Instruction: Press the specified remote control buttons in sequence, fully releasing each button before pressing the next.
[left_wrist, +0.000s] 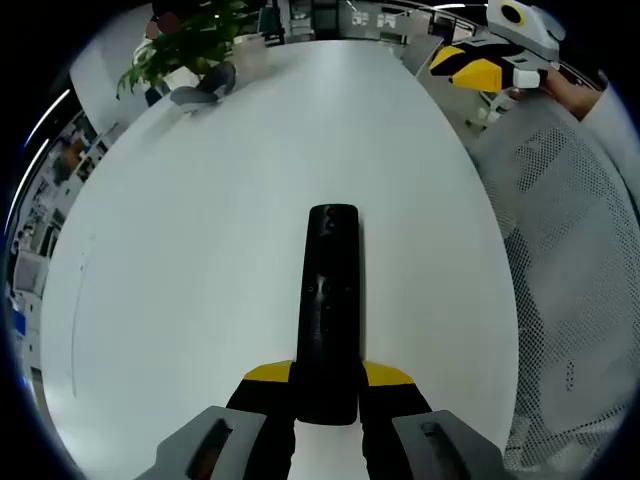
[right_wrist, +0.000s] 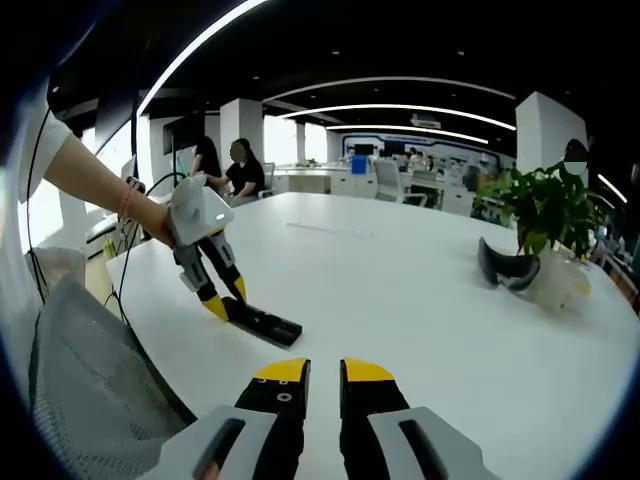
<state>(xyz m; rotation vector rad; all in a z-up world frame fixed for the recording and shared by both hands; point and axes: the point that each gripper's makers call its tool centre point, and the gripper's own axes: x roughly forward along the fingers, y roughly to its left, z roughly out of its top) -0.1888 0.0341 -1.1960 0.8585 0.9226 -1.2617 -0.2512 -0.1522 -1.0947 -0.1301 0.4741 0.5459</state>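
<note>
A long black remote (left_wrist: 331, 300) lies on the white table (left_wrist: 190, 260), pointing away from me. My left gripper (left_wrist: 328, 376) is shut on its near end, one yellow tip on each side. In the right gripper view the same remote (right_wrist: 268, 323) rests flat near the table's left edge. There the left gripper (right_wrist: 222, 297) holds it, with a person's hand behind. My right gripper (right_wrist: 325, 372) hovers over the table's near edge, jaws together with nothing between them. It also appears at the far right of the left gripper view, right gripper (left_wrist: 472, 68), away from the remote.
A potted plant (right_wrist: 545, 215) and a dark curved object (right_wrist: 508, 268) stand at the table's far side. The same plant (left_wrist: 190, 45) appears in the left gripper view. A grey mesh chair (left_wrist: 570, 260) stands beside the table edge. People sit at the back (right_wrist: 240, 165).
</note>
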